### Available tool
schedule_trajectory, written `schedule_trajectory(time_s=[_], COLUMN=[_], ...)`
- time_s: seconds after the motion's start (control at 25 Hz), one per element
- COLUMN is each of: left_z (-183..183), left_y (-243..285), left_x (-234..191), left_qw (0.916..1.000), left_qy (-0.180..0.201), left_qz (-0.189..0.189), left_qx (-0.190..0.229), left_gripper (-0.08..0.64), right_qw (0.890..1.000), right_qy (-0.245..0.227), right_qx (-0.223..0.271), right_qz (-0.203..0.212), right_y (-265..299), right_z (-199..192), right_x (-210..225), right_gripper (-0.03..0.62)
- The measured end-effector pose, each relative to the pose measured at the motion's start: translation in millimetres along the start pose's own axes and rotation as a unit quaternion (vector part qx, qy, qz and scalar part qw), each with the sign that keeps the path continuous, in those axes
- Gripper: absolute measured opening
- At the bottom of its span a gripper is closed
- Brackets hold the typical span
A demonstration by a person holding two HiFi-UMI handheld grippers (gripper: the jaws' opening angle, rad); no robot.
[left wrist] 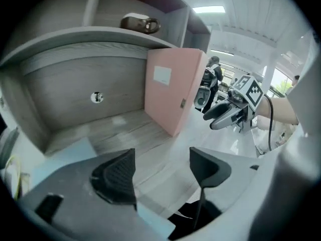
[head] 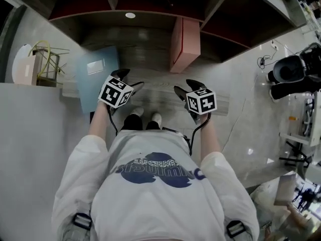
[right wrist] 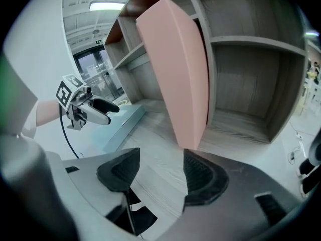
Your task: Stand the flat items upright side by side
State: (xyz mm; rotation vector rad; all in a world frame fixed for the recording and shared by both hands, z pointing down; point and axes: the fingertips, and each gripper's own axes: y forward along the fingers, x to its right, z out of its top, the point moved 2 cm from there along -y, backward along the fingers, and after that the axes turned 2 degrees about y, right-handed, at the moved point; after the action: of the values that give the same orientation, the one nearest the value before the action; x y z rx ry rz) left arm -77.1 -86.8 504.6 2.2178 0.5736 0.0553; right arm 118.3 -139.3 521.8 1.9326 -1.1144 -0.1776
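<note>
My left gripper (head: 128, 79) and right gripper (head: 186, 87) have jaws apart, both empty; blue folder (head: 98, 79) lies flat on the shelf (head: 148, 51) just left of my left gripper, long axis near-far, pink folder (head: 184, 44) upright far right.

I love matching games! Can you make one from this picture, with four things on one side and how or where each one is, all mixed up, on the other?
Things:
1. pink flat box
2. blue flat box
3. left gripper
4. small brown thing

How or where:
A. lies flat
B. sits on the higher shelf
C. stands upright
D. fingers apart, nothing between them

Right pairs: 1-C, 2-A, 3-D, 4-B
</note>
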Motion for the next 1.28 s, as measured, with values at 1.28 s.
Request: schedule_trajectory(time_s=[1.28], left_z=[-318], left_y=[-192], left_x=[-146], left_qw=[0.9582], left_qy=[-0.256], left_qz=[0.127], left_qx=[-0.003], left_gripper=[0.348], right_qw=[0.988], right_qy=[-0.073], right_qx=[-0.088], right_qz=[0.101], right_y=[177], right_z=[12], right_x=[-247], right_gripper=[0.278])
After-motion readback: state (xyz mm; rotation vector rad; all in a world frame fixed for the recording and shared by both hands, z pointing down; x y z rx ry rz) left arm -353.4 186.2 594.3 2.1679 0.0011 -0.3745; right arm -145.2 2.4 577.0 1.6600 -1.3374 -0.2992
